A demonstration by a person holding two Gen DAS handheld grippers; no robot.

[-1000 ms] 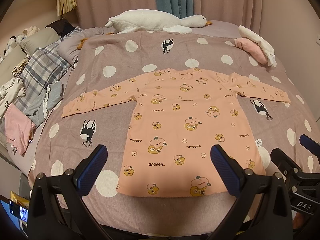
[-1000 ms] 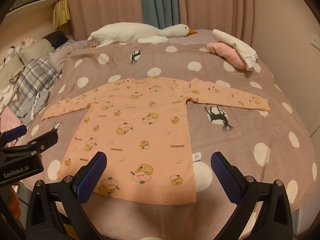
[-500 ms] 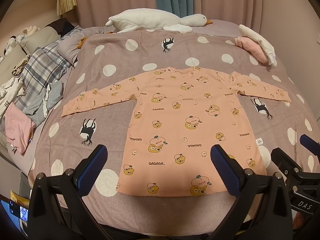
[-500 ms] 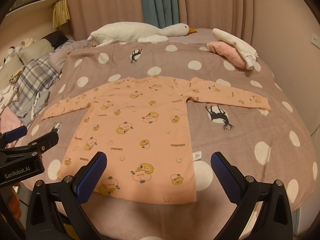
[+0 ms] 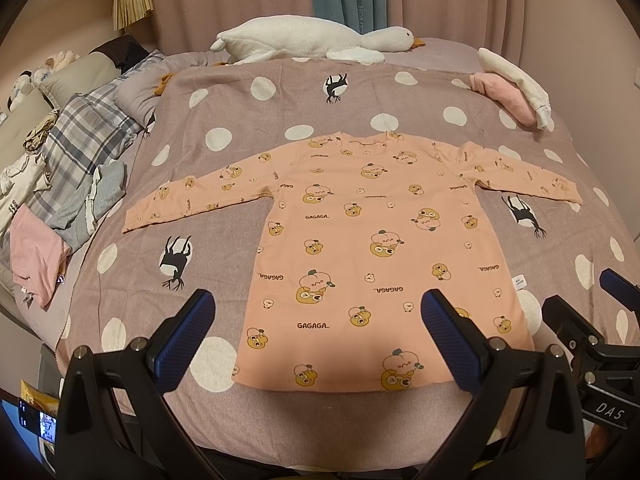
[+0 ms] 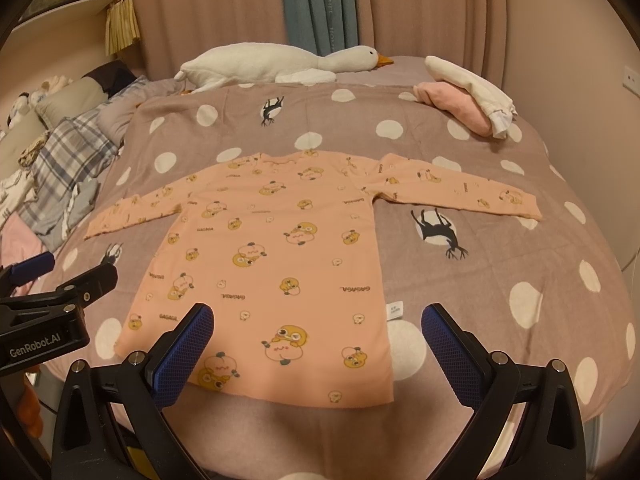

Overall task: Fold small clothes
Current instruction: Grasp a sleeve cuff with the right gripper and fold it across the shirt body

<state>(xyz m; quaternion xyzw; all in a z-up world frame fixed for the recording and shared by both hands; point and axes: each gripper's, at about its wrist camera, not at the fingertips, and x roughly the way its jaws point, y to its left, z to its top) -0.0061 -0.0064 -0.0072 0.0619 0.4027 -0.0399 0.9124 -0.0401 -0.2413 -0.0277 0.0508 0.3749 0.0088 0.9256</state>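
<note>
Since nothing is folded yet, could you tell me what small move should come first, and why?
Probably bring the left tongs forward to the left sleeve cuff. The peach shirt lies flat with sleeves spread, and both tongs, the right tongs too, are open and hold nothing.

One peach shirt, one plush goose, two hand-held grippers, one polka-dot blanket.

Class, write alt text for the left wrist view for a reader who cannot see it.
A peach long-sleeved shirt lies flat, sleeves spread, on a polka-dot bedspread. The open left gripper hovers over its hem, holding nothing; a white goose plush lies beyond.
</note>
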